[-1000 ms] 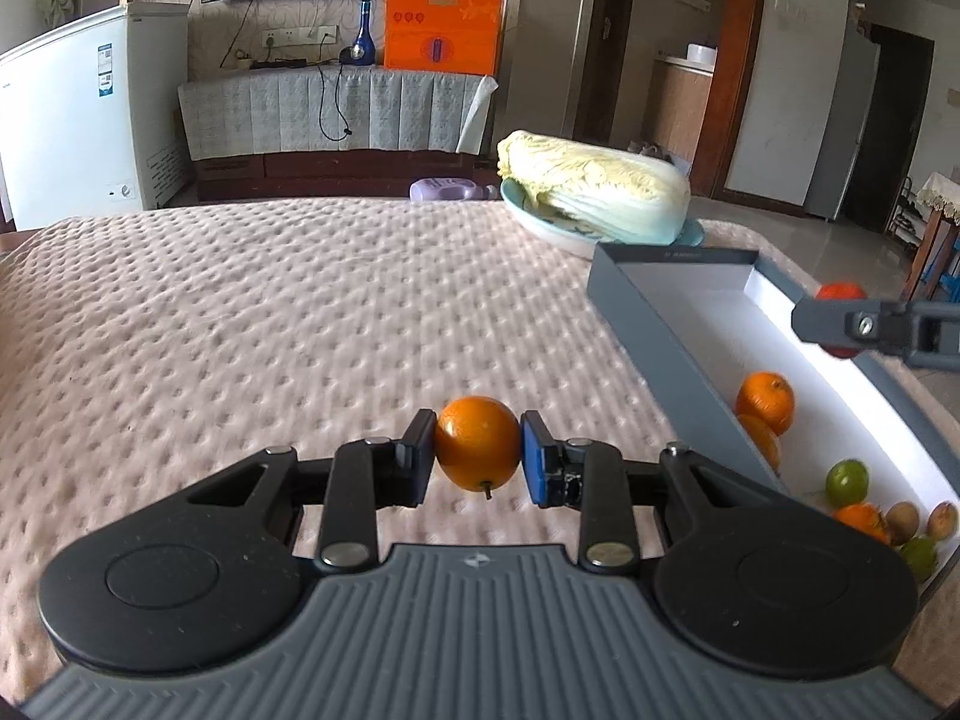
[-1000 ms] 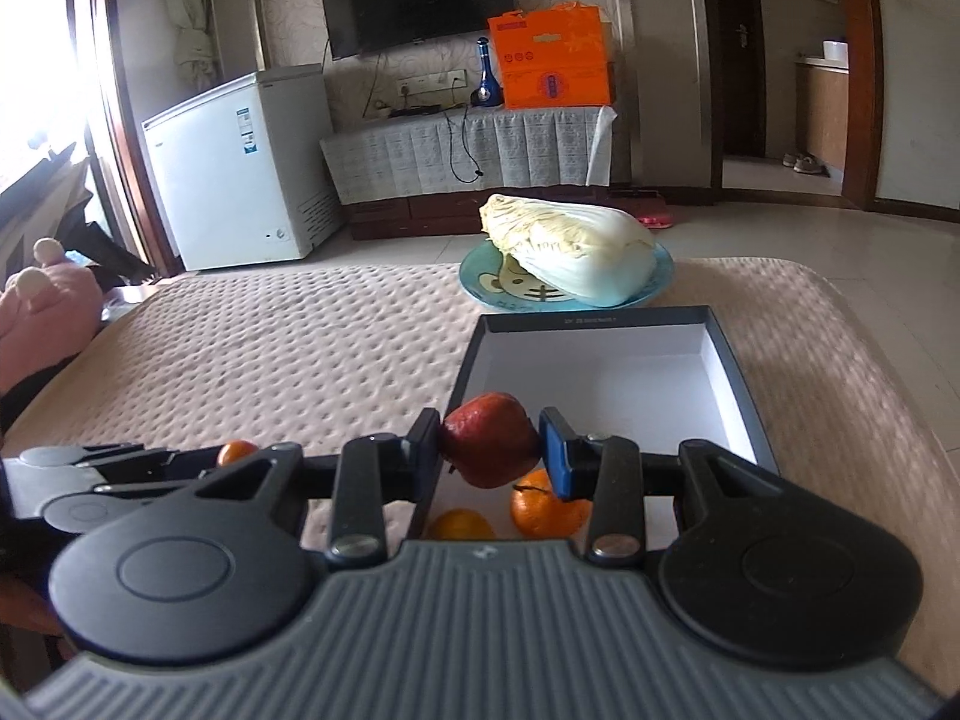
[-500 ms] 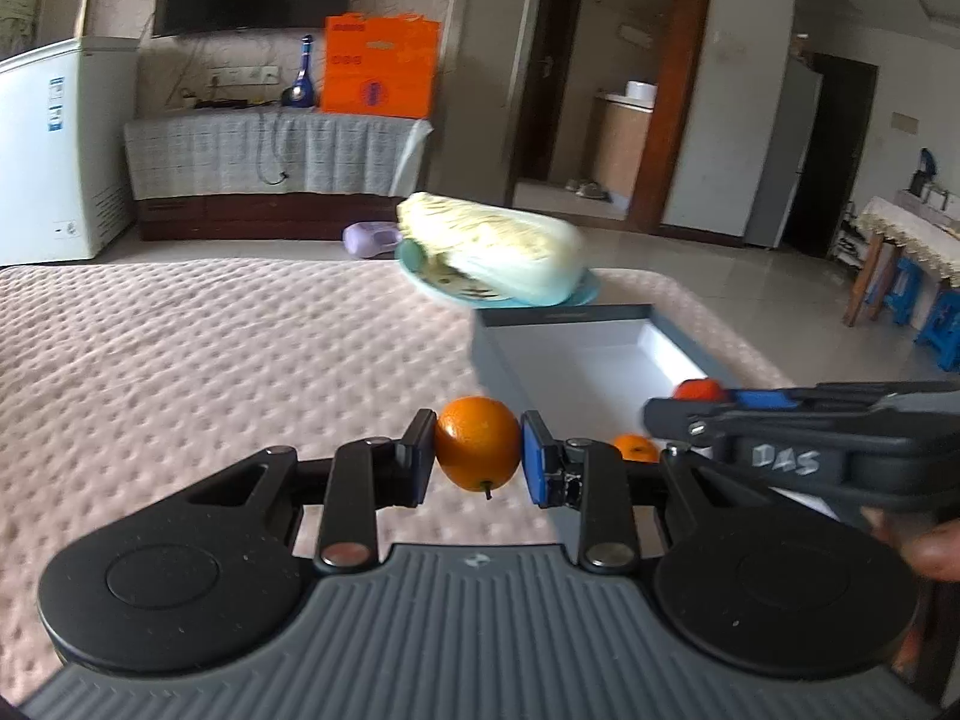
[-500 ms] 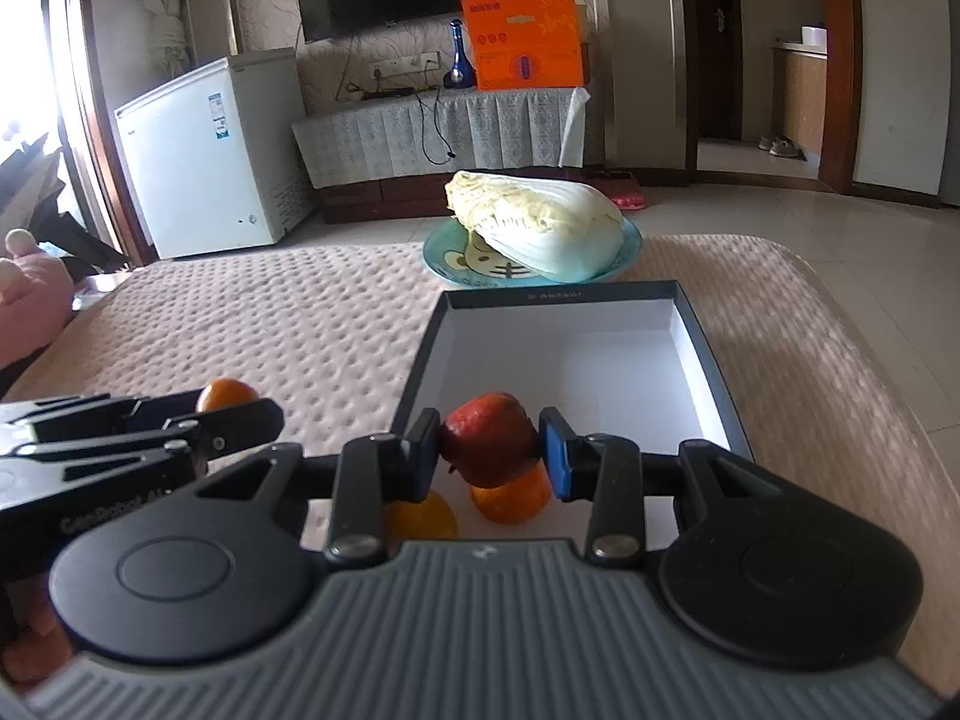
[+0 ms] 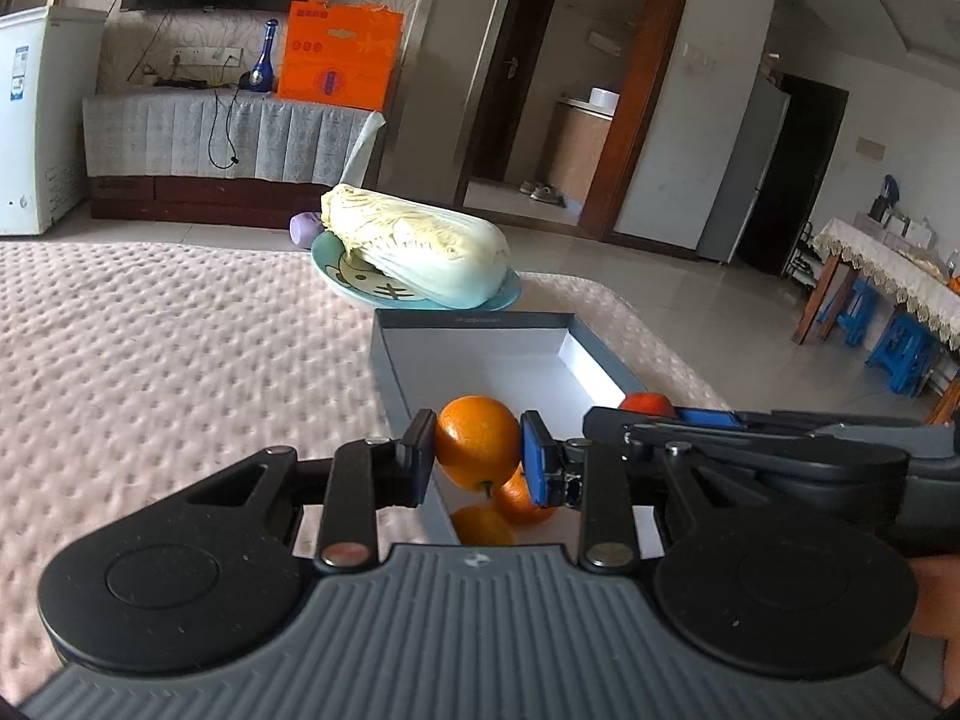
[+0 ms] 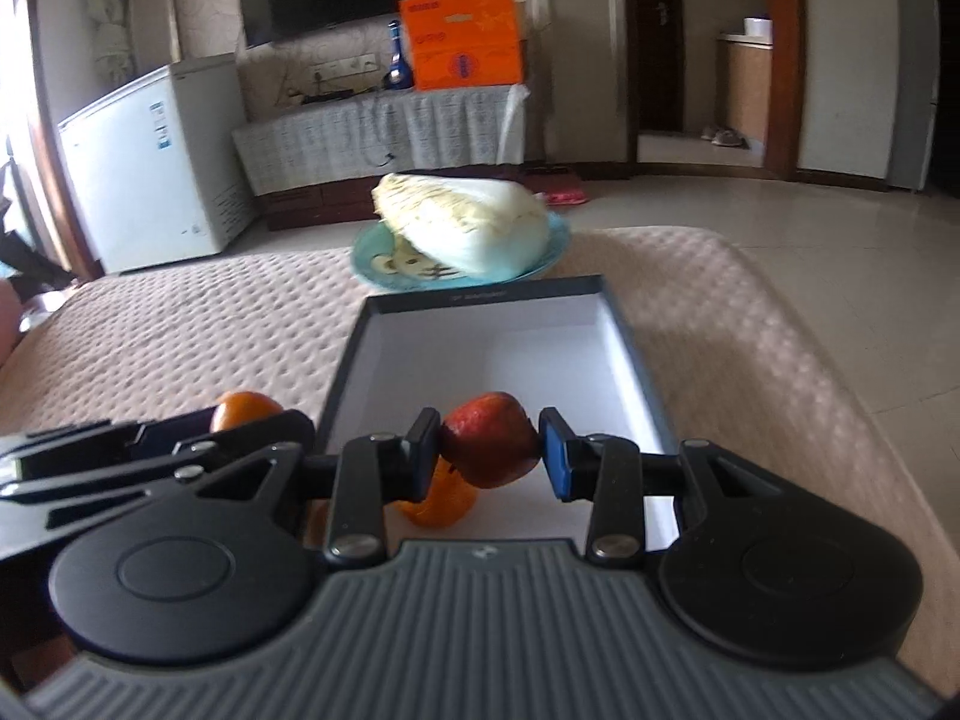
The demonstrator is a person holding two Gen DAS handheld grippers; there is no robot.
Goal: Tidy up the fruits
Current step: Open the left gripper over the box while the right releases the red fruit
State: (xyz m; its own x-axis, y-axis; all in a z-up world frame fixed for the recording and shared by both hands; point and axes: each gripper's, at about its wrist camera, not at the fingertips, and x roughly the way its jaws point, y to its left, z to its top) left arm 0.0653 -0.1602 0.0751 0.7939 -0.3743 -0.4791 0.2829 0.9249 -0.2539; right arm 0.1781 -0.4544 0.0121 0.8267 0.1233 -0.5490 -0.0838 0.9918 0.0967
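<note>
My left gripper [image 5: 478, 449] is shut on an orange [image 5: 477, 441], held over the left wall of a grey box [image 5: 396, 375] with a white inside. Two more oranges [image 5: 521, 498] lie in the box just below it. My right gripper [image 6: 489, 450] is shut on a red fruit [image 6: 489, 438] above the box's near end [image 6: 342, 372], with an orange [image 6: 441, 501] lying under it. In the right wrist view the left gripper and its orange [image 6: 243, 409] show at the left; in the left wrist view the right gripper's red fruit [image 5: 647, 403] shows at the right.
A napa cabbage [image 5: 414, 252] lies on a blue plate [image 5: 354, 291] just beyond the box's far end. Everything rests on a pink quilted surface [image 5: 150, 360]. A white freezer [image 6: 150, 162], a covered cabinet and an orange box [image 5: 339, 54] stand at the far wall.
My left gripper has carried its orange to the right, from over the quilt to over the box's left wall beside the right gripper. The right gripper has stayed over the box with its red fruit.
</note>
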